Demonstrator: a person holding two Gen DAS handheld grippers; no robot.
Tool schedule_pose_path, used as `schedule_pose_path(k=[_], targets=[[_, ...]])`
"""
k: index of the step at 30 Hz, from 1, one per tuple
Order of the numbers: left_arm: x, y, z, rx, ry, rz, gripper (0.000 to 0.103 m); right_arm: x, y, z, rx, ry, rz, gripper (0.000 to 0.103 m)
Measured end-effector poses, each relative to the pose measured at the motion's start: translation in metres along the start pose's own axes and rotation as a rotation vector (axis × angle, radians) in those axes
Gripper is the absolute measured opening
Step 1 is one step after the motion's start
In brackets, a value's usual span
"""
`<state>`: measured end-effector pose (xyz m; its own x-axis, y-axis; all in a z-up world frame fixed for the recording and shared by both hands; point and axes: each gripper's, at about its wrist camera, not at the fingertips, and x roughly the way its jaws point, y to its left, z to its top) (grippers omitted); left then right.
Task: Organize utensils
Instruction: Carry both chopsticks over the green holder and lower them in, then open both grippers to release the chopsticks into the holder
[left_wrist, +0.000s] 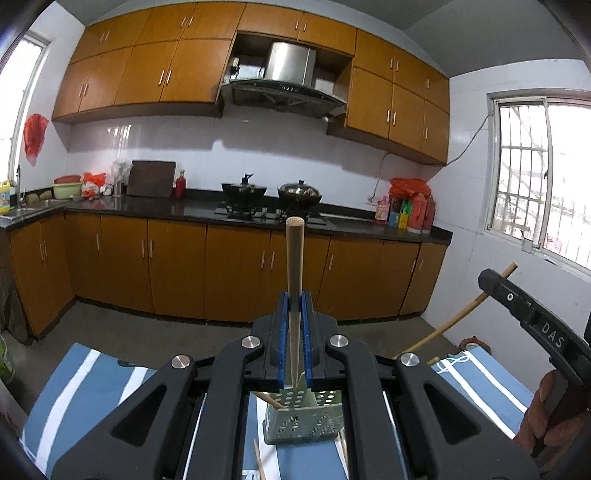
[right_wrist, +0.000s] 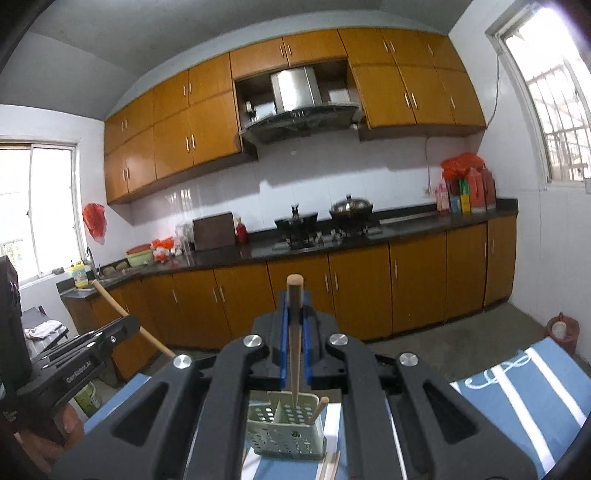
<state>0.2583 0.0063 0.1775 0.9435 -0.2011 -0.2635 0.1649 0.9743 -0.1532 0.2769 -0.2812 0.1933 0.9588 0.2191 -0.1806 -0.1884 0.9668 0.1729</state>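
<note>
— Both hands are loaded. The left gripper (left_wrist: 294, 299) has its blue pads clamped on a pale wooden chopstick (left_wrist: 294, 258) standing almost upright, and the right gripper (right_wrist: 294, 306) is pinched on a second wooden chopstick (right_wrist: 294, 314) the same way.

— And where do they go?

— Into the pale green perforated plastic utensil holder (right_wrist: 286, 430) on the blue-and-white striped tablecloth (right_wrist: 517, 402), I'd judge. It sits just below both grippers, and one stick already leans in its right compartment.

— How would you do it well?

— Keep each stick upright, bring the thin tip over one compartment, clear of the centre divider and the rim, then lower before letting go. One hand at a time, since the two grippers are close and could knock together.

— Room enough?

— Plenty above and ahead; the dark kitchen counter (left_wrist: 147, 206) is well apart. Loose chopsticks (left_wrist: 258, 458) lie just beside the holder's base, so stay off the cloth.
</note>
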Motion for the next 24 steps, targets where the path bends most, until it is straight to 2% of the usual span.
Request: schedule_pose_path(k=[7, 15, 17, 18, 19, 24], targets=[[0.021, 0.006, -0.023, -0.018, 0.078, -0.016, 0.007, 0.034, 0.000, -0.027, -0.008, 0.091, 0.009, 0.008], [0.029, 0.007, -0.033, -0.018, 0.125, -0.033, 0.009, 0.038, 0.002, -0.037, 0.003, 0.108, 0.013, 0.010], [0.027, 0.005, -0.031, -0.016, 0.121, -0.035, 0.018, 0.033, 0.003, -0.035, 0.006, 0.097, 0.014, 0.014], [0.023, 0.005, -0.030, -0.016, 0.111, -0.033, 0.028, 0.030, 0.003, -0.034, 0.007, 0.090, 0.014, 0.016], [0.020, 0.004, -0.028, -0.016, 0.102, -0.030, 0.034, 0.025, 0.004, -0.032, 0.007, 0.078, 0.014, 0.017], [0.005, 0.005, -0.021, -0.018, 0.074, -0.026, 0.034, -0.003, 0.004, -0.027, 0.002, 0.034, 0.011, 0.017]])
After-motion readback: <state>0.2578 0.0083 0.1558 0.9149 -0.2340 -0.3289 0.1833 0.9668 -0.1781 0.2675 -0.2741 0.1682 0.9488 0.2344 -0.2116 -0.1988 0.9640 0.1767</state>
